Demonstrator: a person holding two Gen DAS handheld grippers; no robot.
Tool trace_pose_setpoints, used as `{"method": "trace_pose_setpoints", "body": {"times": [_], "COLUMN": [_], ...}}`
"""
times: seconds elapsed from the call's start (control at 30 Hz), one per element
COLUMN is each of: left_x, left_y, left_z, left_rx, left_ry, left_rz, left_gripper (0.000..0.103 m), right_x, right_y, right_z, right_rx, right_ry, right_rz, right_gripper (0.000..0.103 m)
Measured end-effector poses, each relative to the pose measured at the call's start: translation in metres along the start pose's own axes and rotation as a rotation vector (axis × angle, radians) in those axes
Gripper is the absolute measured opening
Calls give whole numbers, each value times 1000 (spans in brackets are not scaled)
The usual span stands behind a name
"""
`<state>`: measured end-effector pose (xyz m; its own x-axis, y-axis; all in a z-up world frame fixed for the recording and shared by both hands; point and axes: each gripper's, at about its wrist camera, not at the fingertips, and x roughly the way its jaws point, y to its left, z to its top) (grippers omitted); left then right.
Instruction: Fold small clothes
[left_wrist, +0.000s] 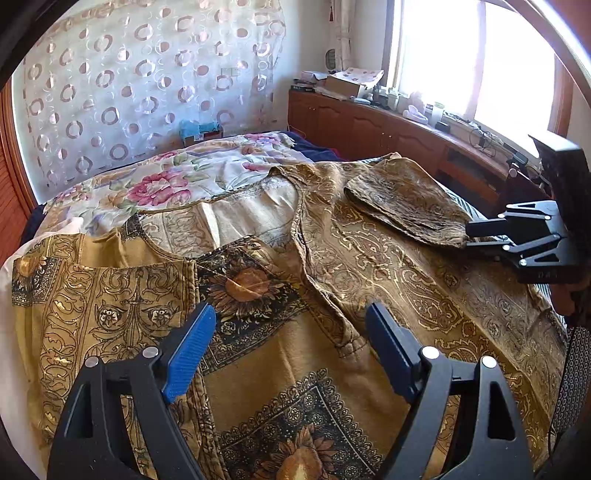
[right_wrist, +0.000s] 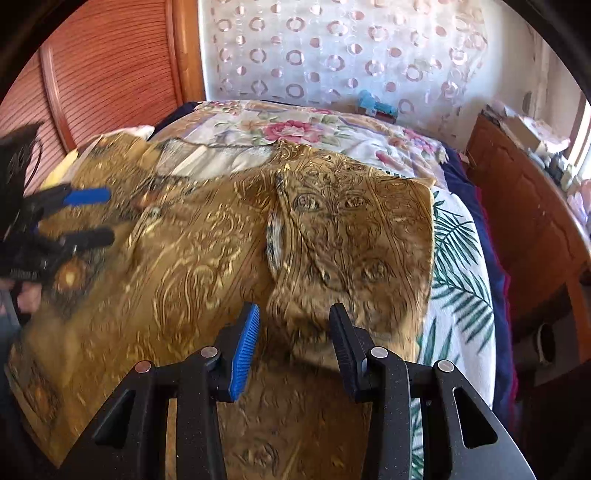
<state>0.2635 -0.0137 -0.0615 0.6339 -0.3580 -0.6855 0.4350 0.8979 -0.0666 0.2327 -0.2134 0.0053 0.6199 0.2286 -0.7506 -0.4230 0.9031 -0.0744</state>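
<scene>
The bed (left_wrist: 229, 173) beyond the shirt (left_wrist: 388, 258) lies open. A cabinet (left_wrist: 373, 129) hems in the right side, a curtain (left_wrist: 147, 92) the far end.

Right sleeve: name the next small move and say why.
Probably lower the right gripper a little and close on the sleeve. Its jaws stand open just above the cuff edge with nothing pinched, and the sleeve lies spread outward, not yet folded over the shirt.

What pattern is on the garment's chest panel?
Sunflowers in black-bordered squares on the mustard garment, clearest in the left wrist view.
</scene>
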Motion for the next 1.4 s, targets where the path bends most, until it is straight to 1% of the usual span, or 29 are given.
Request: {"method": "trace_pose_setpoints", "body": {"times": [0.1, 0.13, 0.17, 0.2, 0.23, 0.27, 0.33, 0.43, 0.5, 0.57, 0.63, 0.7, 0.77, 0.8, 0.87, 0.93, 1.07, 1.2, 1.3, 1.4], "left_x": [0, 0, 1, 1, 1, 0, -1, -3, -3, -3, -4, -4, -4, -4, -3, -1, 2, 8, 11, 9], "left_y": [1, 2, 3, 3, 4, 5, 6, 9, 9, 9, 9, 10, 9, 9, 10, 10, 10, 9, 8, 11], "left_z": [0, 0, 0, 0, 0, 0, 0, 0, 0, -1, -1, -2, -1, -1, -1, -1, -1, -3, -3, -2], "left_rx": [-1, -3, -8, -11, -12, -14, -18, -18, -18, -17, -15, -15, -18, -18, -18, -18, -14, -6, -8, -29], "left_ry": [1, 2, 2, 3, 3, 2, -3, -7, -7, -8, -9, -10, -9, -9, -6, -2, 7, 27, 42, 33], "left_rz": [3, 3, 4, 4, 5, 6, 5, 6, 7, 7, 9, 12, 11, 11, 12, 13, 15, 21, 25, 28], "left_gripper": [84, 84, 84, 84, 84, 84, 84, 84, 84, 84, 84, 84, 84, 84, 84, 84, 84, 84, 84, 84], "right_x": [8, 11, 14, 14, 14, 11, 7, 0, 4, 15, 20, 23, 19, 17, 13, 18, 41, 74, 92, 99], "right_y": [-8, -10, -10, -8, -5, -3, 1, 7, 13, 19, 20, 15, 5, -1, -16, -35, -70, -96, -103, -103], "right_z": [0, 1, 2, 4, 7, 8, 13, 24, 27, 26, 23, 25, 30, 32, 36, 41, 45, 54, 61, 68], "right_rx": [24, 27, 23, 12, 5, 4, 13, 34, 33, 11, -2, 10, 36, 48, 68, 99, 157, 221, 227, 204], "right_ry": [17, 19, 19, 16, 3, -11, -39, -73, -67, -27, -4, 0, -28, -44, -71, -76, -56, -8, 16, 6], "right_rz": [-30, -32, -32, -30, -28, -19, 7, 73, 102, 103, 84, 79, 57, 40, 6, -33, -80, -72, -45, -51], "right_gripper": [40, 35, 18, 11, 11, 8, 7, 7, 7, 7, 16, 33, 43, 47, 51, 51, 51, 51, 51, 51]}}
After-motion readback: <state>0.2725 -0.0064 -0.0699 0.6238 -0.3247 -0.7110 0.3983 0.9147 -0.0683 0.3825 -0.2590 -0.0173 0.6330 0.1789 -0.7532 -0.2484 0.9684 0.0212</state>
